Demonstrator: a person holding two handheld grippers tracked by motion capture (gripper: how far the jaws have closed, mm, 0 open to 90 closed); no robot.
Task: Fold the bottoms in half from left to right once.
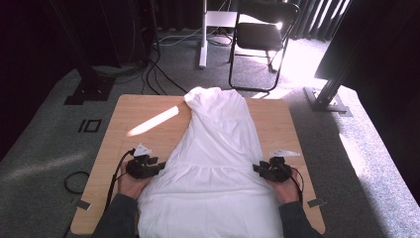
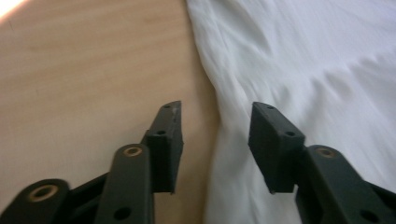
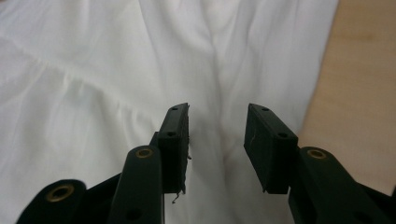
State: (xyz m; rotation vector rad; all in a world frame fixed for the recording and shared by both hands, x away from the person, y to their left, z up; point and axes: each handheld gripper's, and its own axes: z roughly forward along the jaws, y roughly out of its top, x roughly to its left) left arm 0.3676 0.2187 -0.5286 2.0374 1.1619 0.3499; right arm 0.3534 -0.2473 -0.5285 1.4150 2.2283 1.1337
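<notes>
1. Left gripper (image 1: 159, 165) and right gripper (image 1: 256, 167): fingers released, nothing clamped, at opposite edges of the white garment (image 1: 214, 148).
2. The garment's near hem overhangs the desk (image 1: 143, 106); a careless pull may drag it off.
3. The far end is bunched; wrinkles may persist.

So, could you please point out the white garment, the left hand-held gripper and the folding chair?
white garment (image 1: 213, 163): high view, middle of the cloth.
left hand-held gripper (image 2: 215, 140): left gripper view, between its fingertips.
folding chair (image 1: 260, 34): high view, seat.

The high view looks down over the table (image 1: 148, 106); both gripper views sit close above the white garment (image 1: 213, 148) it shows.
</notes>
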